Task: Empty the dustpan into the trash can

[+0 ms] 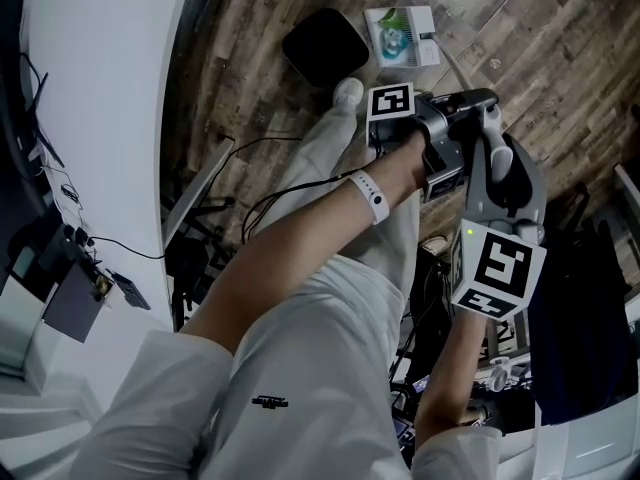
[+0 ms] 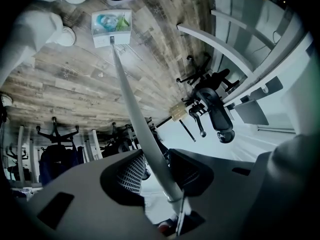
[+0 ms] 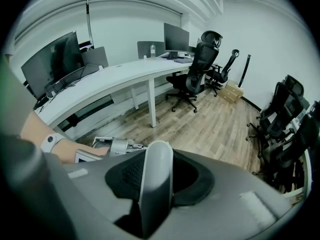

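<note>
dustpan (image 1: 402, 36): green litter inside | black trash can (image 1: 325, 46): just beside | floor (image 1: 560, 58): wood

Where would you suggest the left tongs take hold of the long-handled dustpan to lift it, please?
On the slim straight pole of the dustpan, below the rounded top end that the right tongs clamp, closing across it from the side: it runs a long way down to the floor, so a lower second hold should steady the lift.

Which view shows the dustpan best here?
The left gripper view: the dustpan lies whole on the floor, debris inside, its handle running up between the jaws of the left gripper. The head view shows the pan beside the trash can, handle mostly hidden. The right gripper view shows only the handle's end.
</note>
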The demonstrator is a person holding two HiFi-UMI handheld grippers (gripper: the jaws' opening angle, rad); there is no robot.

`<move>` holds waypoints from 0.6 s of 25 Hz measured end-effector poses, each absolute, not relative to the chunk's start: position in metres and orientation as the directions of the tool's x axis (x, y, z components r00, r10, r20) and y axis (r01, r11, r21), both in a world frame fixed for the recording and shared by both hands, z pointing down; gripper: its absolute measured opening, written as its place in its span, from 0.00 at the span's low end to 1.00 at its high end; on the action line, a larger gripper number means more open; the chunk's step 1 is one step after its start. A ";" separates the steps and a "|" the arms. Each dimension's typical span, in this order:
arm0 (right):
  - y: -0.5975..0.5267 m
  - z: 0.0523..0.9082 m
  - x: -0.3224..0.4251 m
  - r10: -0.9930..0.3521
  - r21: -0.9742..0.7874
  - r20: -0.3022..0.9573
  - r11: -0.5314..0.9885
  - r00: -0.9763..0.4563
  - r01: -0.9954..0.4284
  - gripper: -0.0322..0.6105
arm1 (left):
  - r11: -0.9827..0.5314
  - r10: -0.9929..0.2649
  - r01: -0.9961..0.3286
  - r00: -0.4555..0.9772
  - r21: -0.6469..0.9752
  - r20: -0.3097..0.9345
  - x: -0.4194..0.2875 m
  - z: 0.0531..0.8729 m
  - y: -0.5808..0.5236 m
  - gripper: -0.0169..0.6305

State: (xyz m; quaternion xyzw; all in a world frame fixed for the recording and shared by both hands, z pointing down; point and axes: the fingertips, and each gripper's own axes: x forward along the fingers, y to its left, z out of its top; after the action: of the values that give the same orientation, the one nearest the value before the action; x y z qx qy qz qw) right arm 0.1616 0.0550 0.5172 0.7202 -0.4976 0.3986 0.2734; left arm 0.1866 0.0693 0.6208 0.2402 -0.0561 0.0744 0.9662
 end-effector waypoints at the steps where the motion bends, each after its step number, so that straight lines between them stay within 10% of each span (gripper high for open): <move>1: 0.057 0.514 0.161 -0.502 0.002 0.842 -0.362 0.196 -0.932 0.24 | 0.873 0.117 -0.169 0.983 0.457 0.140 0.187 0.618 0.071 0.26; 15: 0.096 0.438 0.141 -0.543 0.038 0.780 -0.457 0.312 -0.889 0.24 | 0.848 0.167 -0.180 0.983 0.498 0.072 0.174 0.541 0.105 0.26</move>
State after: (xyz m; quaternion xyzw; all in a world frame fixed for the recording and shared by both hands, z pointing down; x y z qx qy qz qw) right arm 0.1408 0.0963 0.4383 0.7737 -0.4626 0.3605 0.2398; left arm 0.1737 0.1054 0.5408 0.2605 -0.0131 0.0903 0.9612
